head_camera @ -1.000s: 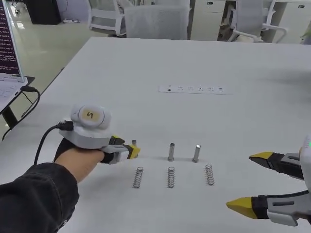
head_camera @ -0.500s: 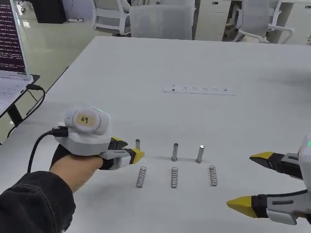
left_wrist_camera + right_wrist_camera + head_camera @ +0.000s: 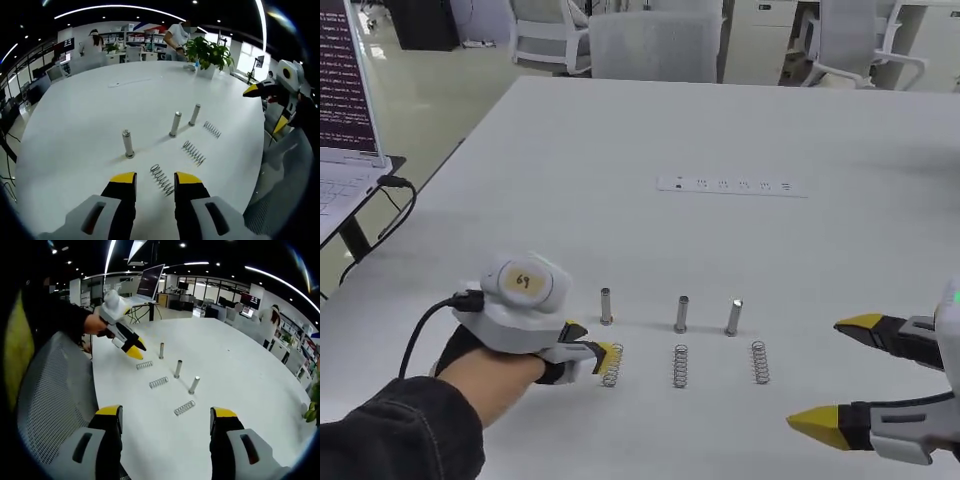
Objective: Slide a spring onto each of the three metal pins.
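On the white table (image 3: pixel 620 150), 3 silver metal pins stand in a row: left pin (image 3: pixel 606 305), middle pin (image 3: pixel 681 313), right pin (image 3: pixel 733 317). Nearer the person lie 3 coiled wire springs: left spring (image 3: pixel 612 365), middle spring (image 3: pixel 680 366), right spring (image 3: pixel 759 362). The left gripper (image 3: pixel 155 179) has its yellow-tipped jaws slightly apart, with the left spring's end between them. The right gripper (image 3: pixel 835 372) is spread wide, well apart from the springs. A flat white power strip (image 3: pixel 732 185) lies beyond the pins, and an open laptop (image 3: pixel 342 100) stands far left.
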Demonstrator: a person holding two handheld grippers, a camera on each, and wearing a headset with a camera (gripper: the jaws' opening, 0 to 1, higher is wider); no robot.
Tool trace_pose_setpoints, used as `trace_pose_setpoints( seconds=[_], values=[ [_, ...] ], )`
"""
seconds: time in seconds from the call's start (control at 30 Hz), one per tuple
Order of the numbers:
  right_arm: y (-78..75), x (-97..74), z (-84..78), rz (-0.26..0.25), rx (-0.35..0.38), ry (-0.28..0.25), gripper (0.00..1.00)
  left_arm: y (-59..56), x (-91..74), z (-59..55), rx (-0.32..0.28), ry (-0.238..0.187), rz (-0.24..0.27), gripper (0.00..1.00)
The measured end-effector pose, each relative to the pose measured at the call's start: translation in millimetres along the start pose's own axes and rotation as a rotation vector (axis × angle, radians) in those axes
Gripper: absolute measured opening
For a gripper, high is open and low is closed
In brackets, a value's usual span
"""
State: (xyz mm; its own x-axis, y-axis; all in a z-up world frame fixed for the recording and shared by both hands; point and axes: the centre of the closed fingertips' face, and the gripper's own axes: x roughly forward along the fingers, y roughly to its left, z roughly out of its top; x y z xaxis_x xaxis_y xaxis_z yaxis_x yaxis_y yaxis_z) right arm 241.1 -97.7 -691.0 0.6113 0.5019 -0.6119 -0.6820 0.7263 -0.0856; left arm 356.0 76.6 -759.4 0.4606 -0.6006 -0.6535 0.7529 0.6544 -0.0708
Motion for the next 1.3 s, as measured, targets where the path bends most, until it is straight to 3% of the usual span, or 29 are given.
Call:
trace_pose_setpoints(
  seconds=[0.33, 0.63, 0.77, 1.13, 1.3],
  values=[
    [0.9, 3.0, 2.3, 0.008, -0.007, 0.001, 0.7, -3.5, 11.1, -13.9, 0.007, 0.059, 0.012, 0.25],
    [1.9, 3.1, 3.3, 0.01, -0.005, -0.002, 0.7, -11.5, 18.0, -26.2, 0.06, 0.106, 0.002, 0.23],
    [1.9, 2.6, 3.8, 0.009, -0.004, -0.004, 0.7, -9.1, 16.5, -28.3, 0.067, 0.115, 0.008, 0.22],
    [2.8, 2.3, 4.1, 0.01, -0.004, -0.004, 0.7, 14.3, 8.4, -32.0, 0.054, 0.117, 0.059, 0.17],
    [3.0, 2.8, 4.3, 0.01, -0.006, -0.003, 0.7, 13.8, 9.2, -33.7, 0.071, 0.12, 0.058, 0.13]
  ],
)
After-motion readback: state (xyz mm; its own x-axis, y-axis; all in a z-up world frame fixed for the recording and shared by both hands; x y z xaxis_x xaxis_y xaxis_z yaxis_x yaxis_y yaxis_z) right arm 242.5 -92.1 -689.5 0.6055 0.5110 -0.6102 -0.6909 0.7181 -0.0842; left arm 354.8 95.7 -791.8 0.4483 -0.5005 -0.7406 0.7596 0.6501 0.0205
